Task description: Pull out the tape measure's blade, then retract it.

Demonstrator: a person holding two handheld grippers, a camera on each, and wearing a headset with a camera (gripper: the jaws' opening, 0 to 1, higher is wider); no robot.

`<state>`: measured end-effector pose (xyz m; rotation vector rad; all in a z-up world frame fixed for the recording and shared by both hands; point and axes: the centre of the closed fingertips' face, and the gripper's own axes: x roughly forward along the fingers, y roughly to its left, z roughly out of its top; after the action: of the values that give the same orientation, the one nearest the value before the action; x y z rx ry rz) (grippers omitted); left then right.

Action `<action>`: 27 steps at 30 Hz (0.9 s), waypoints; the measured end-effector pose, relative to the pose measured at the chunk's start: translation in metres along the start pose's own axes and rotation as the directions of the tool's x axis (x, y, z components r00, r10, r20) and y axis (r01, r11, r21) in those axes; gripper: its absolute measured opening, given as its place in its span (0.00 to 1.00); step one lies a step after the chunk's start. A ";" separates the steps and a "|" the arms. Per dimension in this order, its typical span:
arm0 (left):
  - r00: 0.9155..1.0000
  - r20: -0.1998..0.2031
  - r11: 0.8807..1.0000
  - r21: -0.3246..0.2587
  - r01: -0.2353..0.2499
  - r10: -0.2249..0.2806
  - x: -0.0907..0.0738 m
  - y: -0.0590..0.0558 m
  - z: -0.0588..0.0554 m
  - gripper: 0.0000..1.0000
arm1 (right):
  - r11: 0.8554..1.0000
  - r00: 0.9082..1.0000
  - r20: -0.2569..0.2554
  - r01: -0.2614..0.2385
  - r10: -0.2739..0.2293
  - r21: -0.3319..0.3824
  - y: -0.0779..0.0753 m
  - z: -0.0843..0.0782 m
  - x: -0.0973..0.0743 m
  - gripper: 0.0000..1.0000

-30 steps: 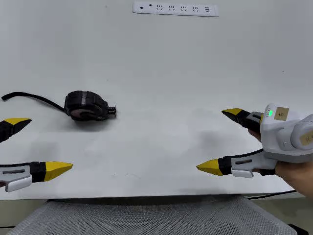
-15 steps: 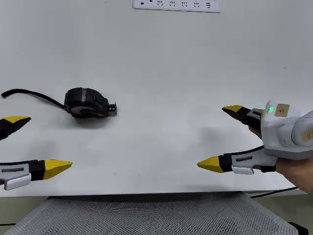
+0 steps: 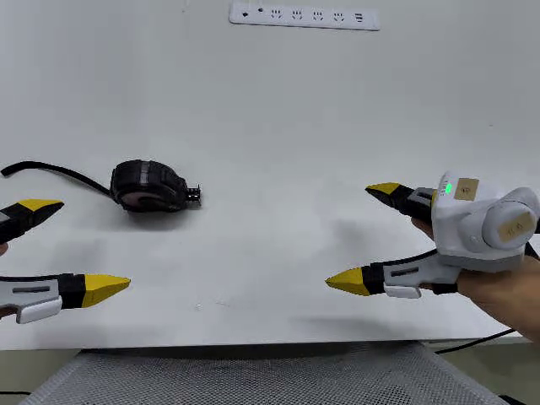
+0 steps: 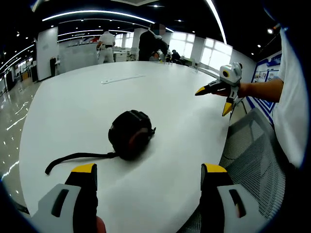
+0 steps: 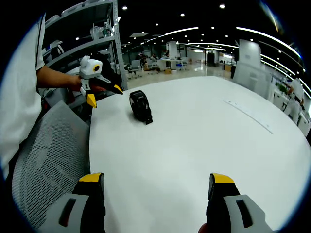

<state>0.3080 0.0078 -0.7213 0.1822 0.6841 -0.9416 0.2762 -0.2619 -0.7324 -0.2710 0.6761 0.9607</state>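
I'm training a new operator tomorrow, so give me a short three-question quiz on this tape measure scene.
1. True or false: the tape measure has its blade pulled far out across the white table.
2. Which is nearer the tape measure: A) the left tongs, or B) the right tongs?
3. Fill in: both tongs stand ___ and hold nothing.
Key: 1 false; 2 A; 3 open.
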 end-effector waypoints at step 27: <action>0.994 -0.079 0.988 0.131 0.082 -0.072 0.034 0.018 0.014 0.77 | 0.995 0.996 -0.010 -0.087 0.086 -0.058 -0.005 0.014 0.045 0.85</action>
<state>0.3420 -0.0113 -0.7341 0.3124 0.7002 -1.0599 0.3037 -0.2277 -0.7507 -0.2990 0.6713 1.0640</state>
